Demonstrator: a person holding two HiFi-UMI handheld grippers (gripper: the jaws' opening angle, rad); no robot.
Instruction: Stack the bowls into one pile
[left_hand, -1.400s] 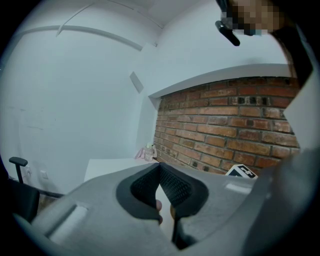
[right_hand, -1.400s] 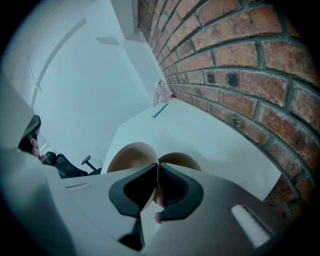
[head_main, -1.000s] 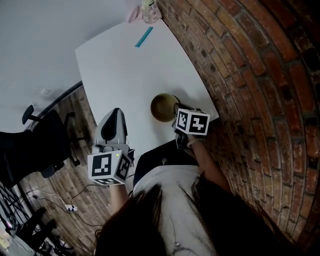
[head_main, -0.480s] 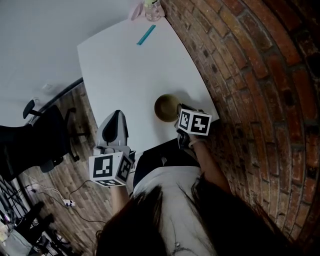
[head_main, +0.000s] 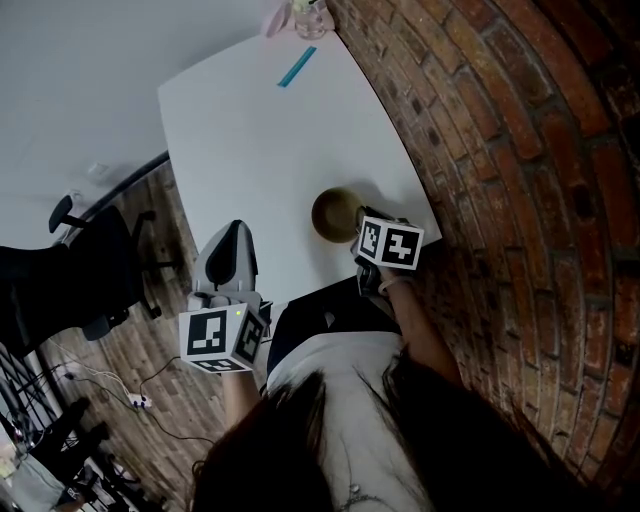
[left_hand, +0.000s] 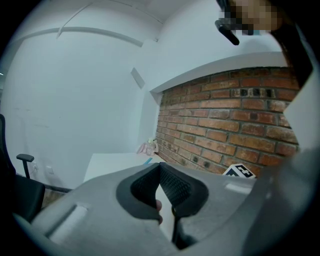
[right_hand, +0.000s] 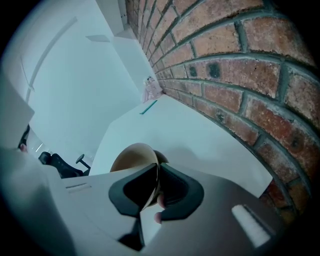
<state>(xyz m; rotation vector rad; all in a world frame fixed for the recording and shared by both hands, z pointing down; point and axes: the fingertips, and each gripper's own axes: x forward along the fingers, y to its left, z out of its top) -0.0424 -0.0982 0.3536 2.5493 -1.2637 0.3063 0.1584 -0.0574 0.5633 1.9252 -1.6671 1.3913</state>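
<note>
White table (head_main: 260, 130) ran toward 12, brick wall (head_main: 520, 150) at 3, chair (head_main: 70, 285) at 9; right tongs (right_hand: 157, 176) pinched the bowl (right_hand: 131, 155) rim, left tongs (left_hand: 161, 175) pressed together.

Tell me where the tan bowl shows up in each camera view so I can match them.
Head view: tan bowl right of centre, near the table's near right corner, at the right claw.
Left gripper view: not in it.
Right gripper view: lower centre, its rim pinched in the right claw.
Shared landmark: the teal strip at the table's far end, seen in all three views.
</note>
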